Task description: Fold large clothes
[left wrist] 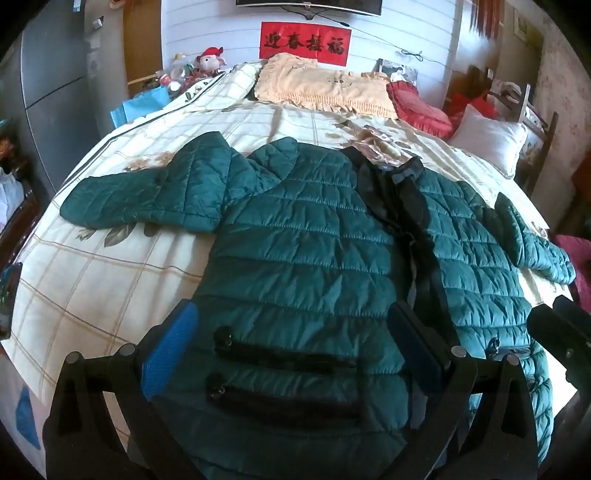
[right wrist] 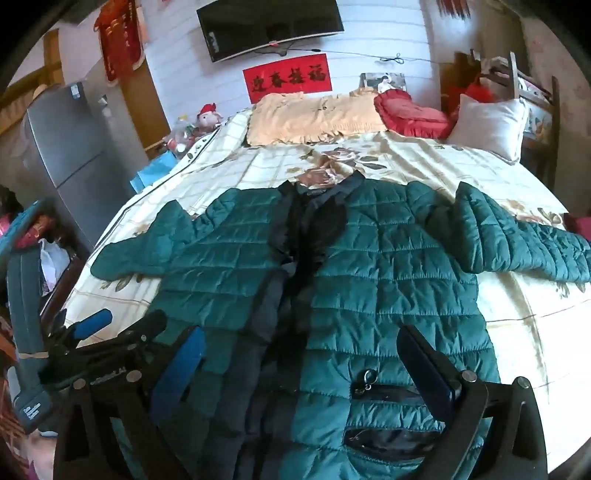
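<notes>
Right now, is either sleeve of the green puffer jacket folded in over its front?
No: in the right wrist view the green puffer jacket lies front-up on the bed with both sleeves spread outward on the bedspread.

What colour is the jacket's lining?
Black, seen along the open front of the jacket; the right wrist view shows it best.

Far beyond the jaws, a cream pillow (left wrist: 321, 86) lies at the head of the bed (left wrist: 110, 266), a red cushion (left wrist: 419, 107) and white pillow (left wrist: 487, 138) to its right. A red banner (left wrist: 304, 40) hangs below a television (right wrist: 269, 27); a grey refrigerator (right wrist: 70, 155) stands far left.
</notes>
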A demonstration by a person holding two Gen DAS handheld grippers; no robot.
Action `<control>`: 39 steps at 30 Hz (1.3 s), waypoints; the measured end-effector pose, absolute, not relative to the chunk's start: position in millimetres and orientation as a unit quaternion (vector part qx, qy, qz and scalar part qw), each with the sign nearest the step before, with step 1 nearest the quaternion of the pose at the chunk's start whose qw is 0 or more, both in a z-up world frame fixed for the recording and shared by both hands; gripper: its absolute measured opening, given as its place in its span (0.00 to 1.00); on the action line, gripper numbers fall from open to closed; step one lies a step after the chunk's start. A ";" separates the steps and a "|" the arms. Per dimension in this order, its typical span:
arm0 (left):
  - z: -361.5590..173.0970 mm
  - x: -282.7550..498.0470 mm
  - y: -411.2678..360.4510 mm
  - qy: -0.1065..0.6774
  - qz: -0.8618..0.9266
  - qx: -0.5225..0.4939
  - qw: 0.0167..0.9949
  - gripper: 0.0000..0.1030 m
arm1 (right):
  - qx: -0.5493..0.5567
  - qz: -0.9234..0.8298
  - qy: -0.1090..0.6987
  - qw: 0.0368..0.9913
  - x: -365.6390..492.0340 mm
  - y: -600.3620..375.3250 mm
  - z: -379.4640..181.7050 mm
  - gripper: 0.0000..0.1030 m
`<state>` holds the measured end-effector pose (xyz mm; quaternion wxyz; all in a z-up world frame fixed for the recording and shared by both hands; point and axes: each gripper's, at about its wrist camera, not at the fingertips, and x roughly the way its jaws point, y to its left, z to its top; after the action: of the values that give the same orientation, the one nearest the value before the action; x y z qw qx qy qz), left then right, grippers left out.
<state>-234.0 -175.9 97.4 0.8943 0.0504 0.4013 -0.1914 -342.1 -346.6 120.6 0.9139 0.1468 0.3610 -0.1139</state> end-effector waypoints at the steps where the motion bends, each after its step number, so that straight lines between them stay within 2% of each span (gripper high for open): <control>1: 96.9 -233.7 -176.8 0.401 -0.191 0.052 0.894 0.99 | 0.145 -0.116 0.361 0.914 -341.5 -347.0 121.3 1.00; 39: 85.1 -249.3 -187.9 0.407 -0.204 0.056 0.888 0.99 | 0.157 -0.139 0.361 0.909 -351.6 -349.4 99.6 1.00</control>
<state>-249.3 -187.9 85.1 0.8885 0.0556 0.4071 -0.2045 -351.6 -349.4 99.6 0.9090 0.1567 0.3605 -0.1387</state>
